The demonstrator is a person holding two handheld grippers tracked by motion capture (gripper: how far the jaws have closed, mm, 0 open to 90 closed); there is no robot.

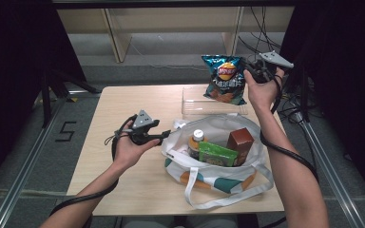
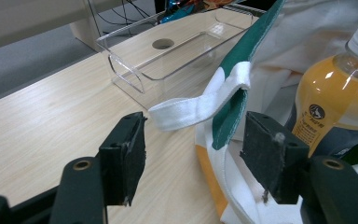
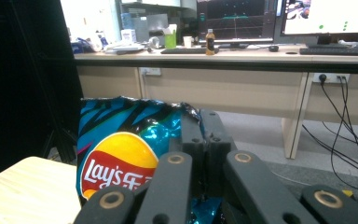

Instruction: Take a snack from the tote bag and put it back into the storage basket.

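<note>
Forearms framed a tote bag [image 1: 218,142] on the bench [image 1: 123,171]. Right tongs [image 1: 258,71] pinched a chip bag [image 1: 225,78] aloft at twelve o'clock of the bag's mouth; left tongs [image 1: 164,135] hung spread at its nine-o'clock rim.

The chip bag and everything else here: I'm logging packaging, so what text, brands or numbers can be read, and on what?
"Lay's", followed by Chinese characters cut off by the right tongs: red band on the chip bag.
"5": marked on the floor left of the table.
Bottle label: a round emblem and small print, too small to read.
Green packet and brown box in the tote bag: print blurred.
</note>
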